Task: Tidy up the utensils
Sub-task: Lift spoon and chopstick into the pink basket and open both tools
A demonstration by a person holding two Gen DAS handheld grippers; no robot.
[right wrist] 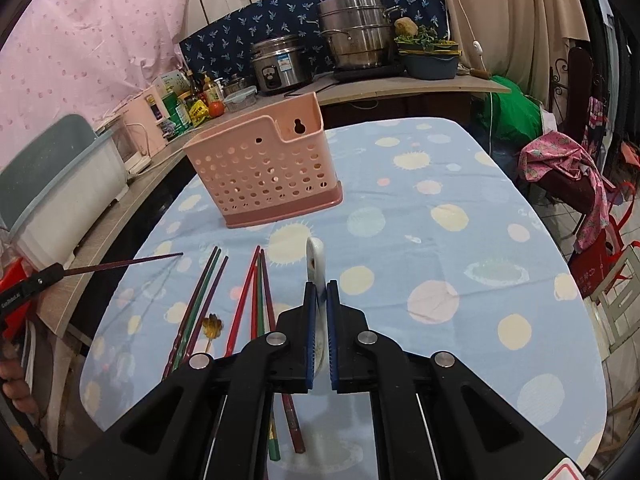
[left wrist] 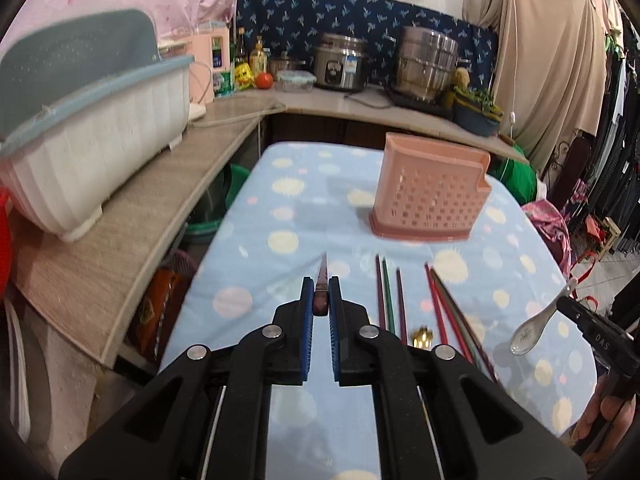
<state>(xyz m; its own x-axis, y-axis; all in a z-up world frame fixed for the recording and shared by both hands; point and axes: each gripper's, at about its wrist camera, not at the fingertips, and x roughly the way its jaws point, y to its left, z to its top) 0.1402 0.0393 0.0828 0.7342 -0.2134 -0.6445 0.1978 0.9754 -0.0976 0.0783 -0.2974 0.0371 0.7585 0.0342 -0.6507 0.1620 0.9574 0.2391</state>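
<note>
My left gripper (left wrist: 321,281) is shut on a dark purple chopstick (left wrist: 322,276) that points forward above the table; the chopstick also shows in the right wrist view (right wrist: 124,263). My right gripper (right wrist: 321,285) is shut on a white ceramic spoon (right wrist: 315,258), held above the table; in the left wrist view the spoon (left wrist: 538,325) hangs at the right. A pink perforated utensil holder (left wrist: 430,192) stands upright on the far part of the table, also in the right wrist view (right wrist: 262,168). Several coloured chopsticks (left wrist: 390,296) (right wrist: 256,292) and a small gold spoon (right wrist: 211,326) lie on the cloth.
The table has a light blue dotted cloth (right wrist: 440,240). A wooden counter (left wrist: 120,216) at the left carries a white dish rack (left wrist: 92,136). Pots (right wrist: 356,36), a rice cooker (right wrist: 280,62) and bottles stand at the back. Clothes and bags (right wrist: 568,168) are at the right.
</note>
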